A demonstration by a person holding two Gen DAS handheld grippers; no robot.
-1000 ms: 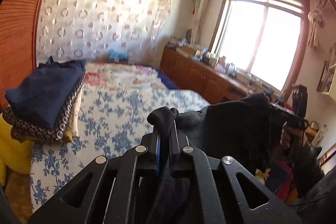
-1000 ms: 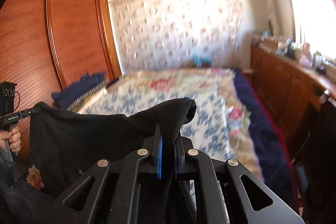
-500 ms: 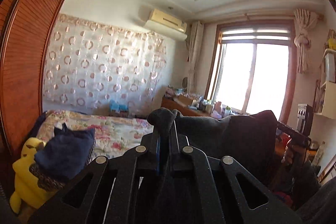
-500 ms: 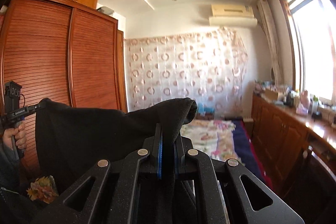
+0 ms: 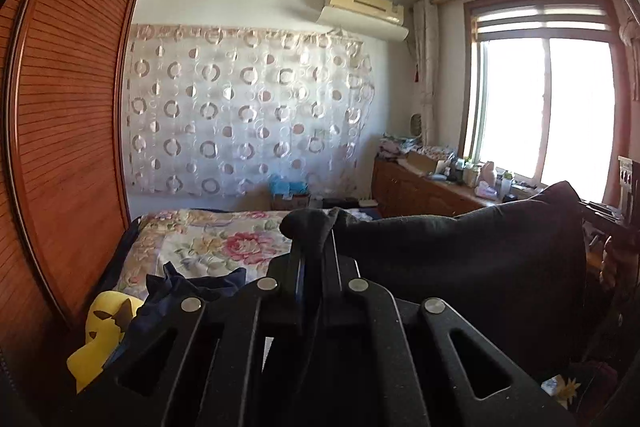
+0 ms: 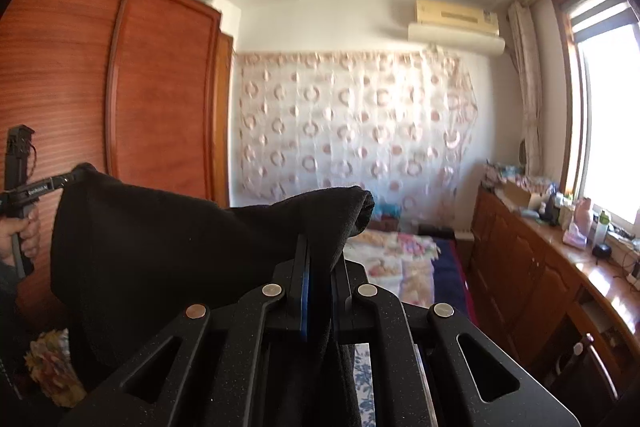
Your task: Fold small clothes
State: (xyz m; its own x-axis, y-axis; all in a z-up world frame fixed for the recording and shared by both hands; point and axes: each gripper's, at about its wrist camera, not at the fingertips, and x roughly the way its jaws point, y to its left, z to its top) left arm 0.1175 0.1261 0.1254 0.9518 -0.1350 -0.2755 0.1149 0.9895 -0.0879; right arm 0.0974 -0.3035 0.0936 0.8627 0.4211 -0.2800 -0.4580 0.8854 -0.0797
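Black garment [image 5: 460, 251] stretched in the air between both grippers, above the bed.

Left wrist view: I see my left gripper [image 5: 316, 247] clenched on one corner; below lie the floral bedspread [image 5: 208, 239], a navy pile [image 5: 188, 287] and a yellow toy [image 5: 100, 327]; louvred wardrobe [image 5: 68, 147] left, window [image 5: 544, 115] right.
Right wrist view: my right gripper [image 6: 320, 267] grasping the other corner; circle-print curtain [image 6: 352, 123], wooden counter [image 6: 560, 259].
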